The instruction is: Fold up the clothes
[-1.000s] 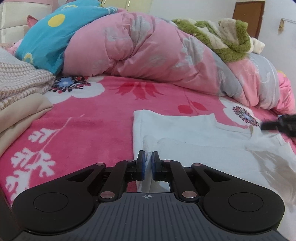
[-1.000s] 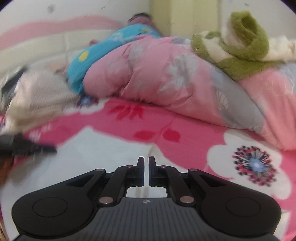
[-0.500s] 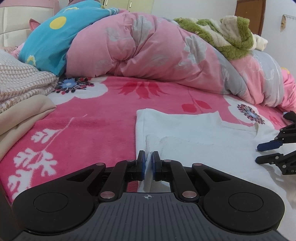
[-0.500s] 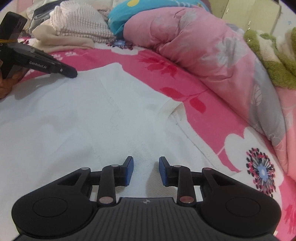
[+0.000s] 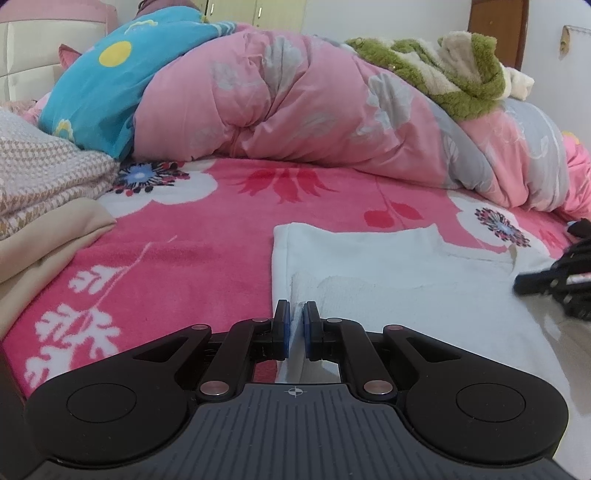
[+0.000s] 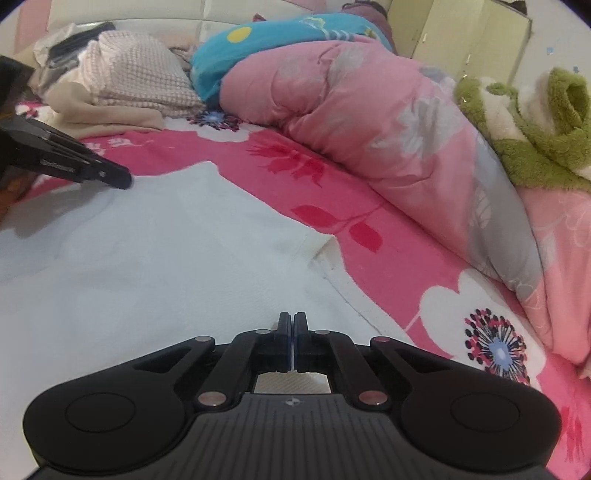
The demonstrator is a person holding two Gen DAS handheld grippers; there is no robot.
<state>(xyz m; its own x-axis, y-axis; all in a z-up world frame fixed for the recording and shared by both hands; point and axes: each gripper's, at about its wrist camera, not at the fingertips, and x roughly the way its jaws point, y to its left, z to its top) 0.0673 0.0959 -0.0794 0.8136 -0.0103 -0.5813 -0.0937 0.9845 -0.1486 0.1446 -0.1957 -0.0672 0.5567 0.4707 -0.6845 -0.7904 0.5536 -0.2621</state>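
left claw [image 5: 294,314] clenched on edge of white garment [image 5: 388,273]; right claw [image 6: 293,325] pinched closed at garment's other side, grasp unclear; pink blanket [image 5: 184,258] beneath.

A bedroom, seen from low over my bed.

Under me lies a pink floral blanket [image 5: 177,258]; at its far side a pink quilt [image 5: 295,118] is heaped, with a blue pillow [image 5: 92,92] at far left and a green fleece throw [image 5: 450,85] on top at right. Beyond them I see pale yellow wardrobe doors [image 6: 476,40], a white wall [image 5: 388,18], a brown wooden door [image 5: 495,33] at far right and a cream padded headboard [image 5: 26,55] at left. The light is soft and even.
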